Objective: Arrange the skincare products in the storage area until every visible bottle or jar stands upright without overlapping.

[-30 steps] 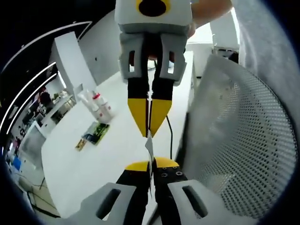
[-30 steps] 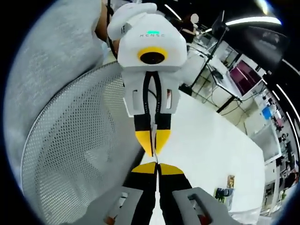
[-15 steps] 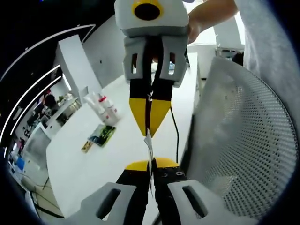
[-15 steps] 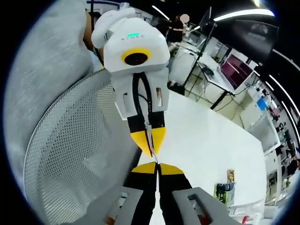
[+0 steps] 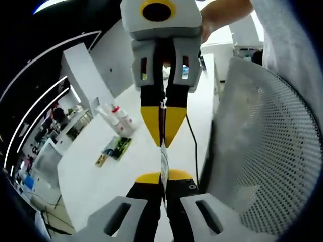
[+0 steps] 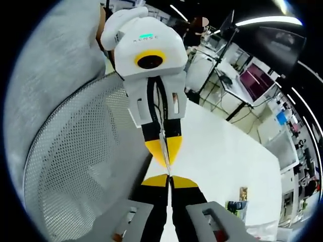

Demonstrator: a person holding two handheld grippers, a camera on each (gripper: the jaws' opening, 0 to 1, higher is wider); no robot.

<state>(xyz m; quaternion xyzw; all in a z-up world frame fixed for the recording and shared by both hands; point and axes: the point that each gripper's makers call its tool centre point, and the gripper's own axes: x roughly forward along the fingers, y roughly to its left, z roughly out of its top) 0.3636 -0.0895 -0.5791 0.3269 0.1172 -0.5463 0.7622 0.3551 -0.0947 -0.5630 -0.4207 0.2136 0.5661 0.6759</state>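
Shifted slightly with the camera since earlier: bottles (image 5: 120, 120) and packet (image 5: 117, 147), unmoved on the table (image 5: 136, 156). Left gripper (image 5: 163, 177) and right gripper (image 6: 168, 180) both clenched, tip to tip, pinching a thin white strip (image 5: 164, 160). Mesh chair (image 5: 262, 151) alongside.

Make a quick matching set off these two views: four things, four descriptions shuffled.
1. white bottles
2. green card
3. mesh chair back
4. black cable

a. perforated, grey-white
b. lying flat on the table
c. running along the table edge
d. standing far back on the table

Pairs: 1-d, 2-b, 3-a, 4-c
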